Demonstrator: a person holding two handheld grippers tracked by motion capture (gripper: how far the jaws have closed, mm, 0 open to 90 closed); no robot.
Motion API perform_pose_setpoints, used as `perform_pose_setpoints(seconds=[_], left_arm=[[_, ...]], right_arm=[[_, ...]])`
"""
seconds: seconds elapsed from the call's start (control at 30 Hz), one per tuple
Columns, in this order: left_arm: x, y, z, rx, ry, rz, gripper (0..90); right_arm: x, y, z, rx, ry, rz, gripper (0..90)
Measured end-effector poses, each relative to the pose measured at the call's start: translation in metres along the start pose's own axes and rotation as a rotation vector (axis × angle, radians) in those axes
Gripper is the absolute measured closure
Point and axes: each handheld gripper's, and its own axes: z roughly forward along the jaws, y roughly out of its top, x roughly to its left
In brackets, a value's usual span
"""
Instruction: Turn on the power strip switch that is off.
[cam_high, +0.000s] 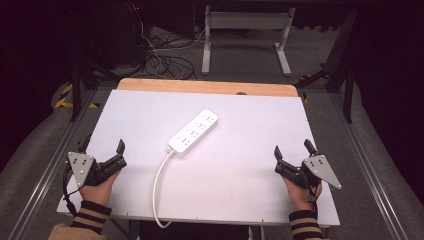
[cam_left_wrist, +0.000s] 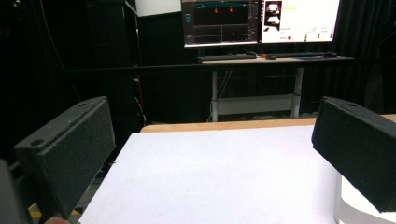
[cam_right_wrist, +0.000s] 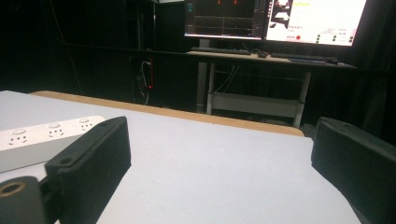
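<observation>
Grippers sit at the two near corners of the white table (cam_high: 250, 190) — the left gripper (cam_high: 102, 147) and the right gripper (cam_high: 292, 148) each held in a hand, jaws spread wide with nothing between them. Midway between them, well apart from both, a white power strip (cam_high: 193, 132) lies diagonally, its cord (cam_high: 158, 187) trailing over the near edge. Beyond the table, the left gripper view shows a desk with lit monitors (cam_left_wrist: 259, 21) — their contents are too small to read.
</observation>
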Motion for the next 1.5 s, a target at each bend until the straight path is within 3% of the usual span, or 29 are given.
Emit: perform_pose_setpoints(seconds=[0.33, 0.87, 1.0, 1.17, 1.2, 1.27, 1.3, 1.37, 1.4, 1.5], left_arm=[[0.001, 0.001, 0.001, 0.004, 0.020, -0.010, 0.0], [-0.001, 0.002, 0.002, 0.007, -0.002, 0.004, 0.3], [-0.001, 0.003, 0.002, 0.015, -0.035, 0.010, 1.1], [-0.001, 0.005, -0.001, 0.004, -0.096, 0.019, 15.8], [0.000, 0.006, -0.002, -0.003, -0.110, 0.020, 30.9], [0.000, 0.007, -0.003, -0.013, -0.133, 0.018, 41.2], [0.001, 0.007, -0.003, -0.012, -0.144, 0.017, 52.7], [0.002, 0.009, -0.003, -0.001, -0.169, 0.021, 63.9], [0.002, 0.011, -0.003, 0.022, -0.193, 0.013, 73.6], [0.003, 0.015, -0.004, 0.050, -0.201, 0.012, 89.8]], right_arm=[[0.001, 0.000, 0.001, 0.004, 0.009, -0.007, 5.4], [0.001, 0.000, 0.000, -0.002, 0.008, -0.001, 5.5], [0.000, 0.000, 0.000, 0.000, 0.008, -0.001, 5.5], [0.000, 0.000, -0.001, 0.001, 0.006, -0.001, 5.5], [-0.001, 0.000, -0.001, 0.002, 0.004, 0.002, 5.5], [-0.001, 0.000, -0.002, 0.002, 0.003, 0.000, 5.5], [-0.001, 0.000, -0.002, 0.001, 0.003, 0.000, 5.6], [-0.001, 0.000, -0.002, 0.002, 0.003, 0.001, 5.6], [-0.002, 0.000, -0.002, 0.004, 0.002, 0.000, 5.6], [-0.001, 0.000, -0.002, 0.005, 0.003, -0.002, 5.8]])
